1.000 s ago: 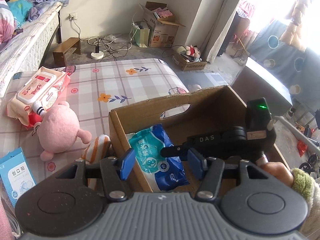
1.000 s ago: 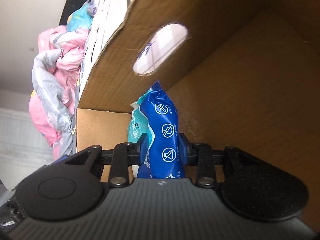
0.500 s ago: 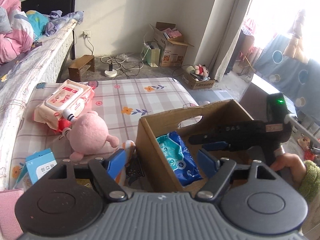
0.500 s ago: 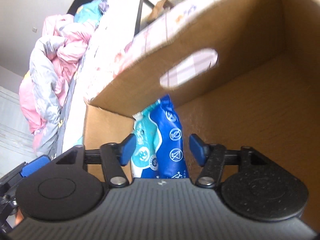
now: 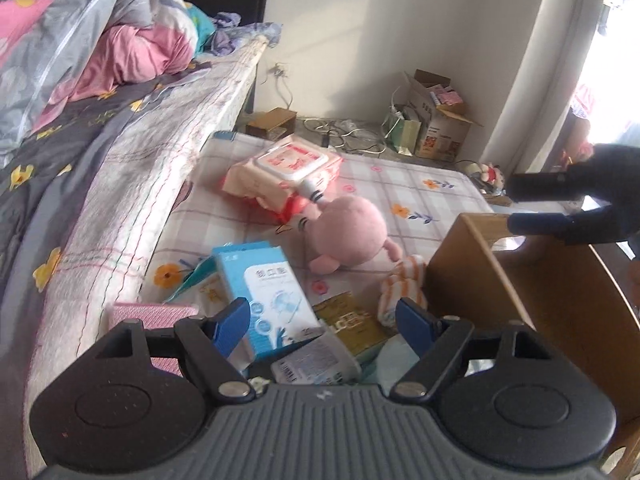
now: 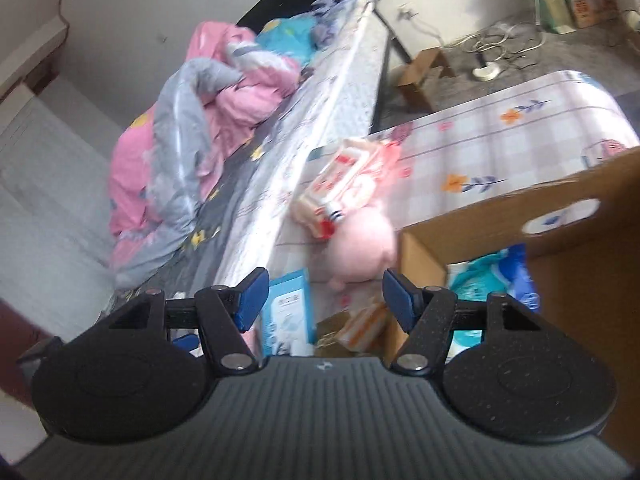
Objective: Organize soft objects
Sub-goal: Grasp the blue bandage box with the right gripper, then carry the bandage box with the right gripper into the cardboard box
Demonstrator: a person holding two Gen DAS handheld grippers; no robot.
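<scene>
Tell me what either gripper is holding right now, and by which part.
Nothing. The left gripper and right gripper both stand open and empty.

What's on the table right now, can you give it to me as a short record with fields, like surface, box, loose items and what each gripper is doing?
surface: low table with a checked floral cover, beside a bed
box: cardboard box, open top, at the table's right end
in box: blue tissue pack
loose items: pink plush toy, wet wipes pack, light blue carton, orange striped cloth, gold packet
left gripper: open, empty, above the loose items
right gripper: open, empty, outside the box
</scene>
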